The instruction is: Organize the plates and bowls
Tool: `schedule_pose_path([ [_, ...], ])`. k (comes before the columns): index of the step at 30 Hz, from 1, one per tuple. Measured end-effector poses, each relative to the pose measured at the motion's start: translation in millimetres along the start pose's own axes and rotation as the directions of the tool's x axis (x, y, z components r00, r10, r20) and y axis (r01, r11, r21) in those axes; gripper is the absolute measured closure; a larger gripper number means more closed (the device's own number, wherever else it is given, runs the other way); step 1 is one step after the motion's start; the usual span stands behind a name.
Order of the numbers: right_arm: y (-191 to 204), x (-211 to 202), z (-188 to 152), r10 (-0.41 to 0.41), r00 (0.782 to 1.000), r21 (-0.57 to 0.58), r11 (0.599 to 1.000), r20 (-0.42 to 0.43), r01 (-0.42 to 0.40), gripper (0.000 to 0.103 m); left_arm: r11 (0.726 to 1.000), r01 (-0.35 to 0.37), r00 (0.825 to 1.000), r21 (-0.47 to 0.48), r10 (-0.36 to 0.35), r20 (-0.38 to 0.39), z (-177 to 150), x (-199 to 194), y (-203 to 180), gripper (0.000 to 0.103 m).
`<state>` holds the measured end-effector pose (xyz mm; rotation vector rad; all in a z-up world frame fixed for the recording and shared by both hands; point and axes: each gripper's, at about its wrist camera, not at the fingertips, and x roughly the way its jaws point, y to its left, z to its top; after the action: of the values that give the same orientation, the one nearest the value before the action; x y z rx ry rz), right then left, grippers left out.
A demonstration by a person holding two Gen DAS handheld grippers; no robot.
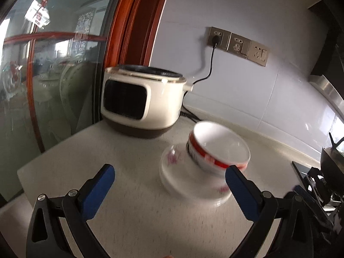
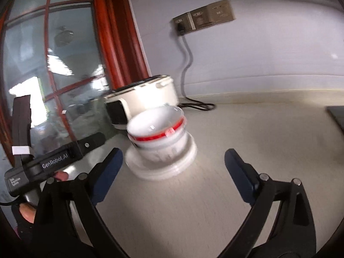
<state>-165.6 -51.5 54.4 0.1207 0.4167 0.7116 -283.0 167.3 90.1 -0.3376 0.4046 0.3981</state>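
On the counter (image 2: 247,142), red-banded bowls (image 2: 157,126) are seen stacked on white plates (image 2: 161,167) just in front of a rice cooker (image 1: 142,101), while the left gripper (image 1: 169,176) and right gripper (image 2: 172,161) are both held wide and empty.

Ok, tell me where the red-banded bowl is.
The red-banded bowl sits on the stack of white plates on the counter, right of the rice cooker, ahead of both open hand-held grippers.

Stacked white bowls (image 2: 158,129), red-banded, upright atop a pile of white plates (image 2: 163,165) on a pale counter (image 2: 247,150).
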Motion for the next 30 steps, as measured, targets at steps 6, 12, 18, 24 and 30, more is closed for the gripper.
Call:
schedule_pose_path([
  [6, 18.5, -34.1, -31.4, -0.182, 0.983, -0.036, 0.983, 0.005, 0.182, 0.002, 0.999, -0.047, 0.999, 0.022, 0.047, 0.009, -36.5, -18.8, 5.3, 0.0],
  [12, 28.6, -54.2, -50.7, -0.246, 0.969, -0.031, 0.969, -0.016, 0.245, 0.002, 0.99, -0.064, 0.998, 0.123, 0.064, 0.005, -73.1, -45.2, -7.6, 0.0],
  [18, 29.2, -80.1, -63.9, -0.31, 0.95, -0.007, 0.951, -0.036, 0.31, 0.002, 0.988, 0.003, 1.0, 0.155, 0.0, -0.021, -92.8, -69.2, -8.6, 0.0],
  [24, 30.0, -85.9, -61.7, -0.319, 0.948, -0.034, 0.948, -0.026, 0.318, 0.002, 0.989, 0.01, 1.0, 0.148, -0.007, -0.024, -96.9, -72.3, -9.0, 0.0],
  [30, 34.9, -86.3, -65.1, -0.311, 0.95, -0.041, 0.95, -0.03, 0.309, 0.002, 0.988, 0.007, 1.0, 0.155, -0.004, -0.019, -97.3, -73.9, -8.0, 0.0],
])
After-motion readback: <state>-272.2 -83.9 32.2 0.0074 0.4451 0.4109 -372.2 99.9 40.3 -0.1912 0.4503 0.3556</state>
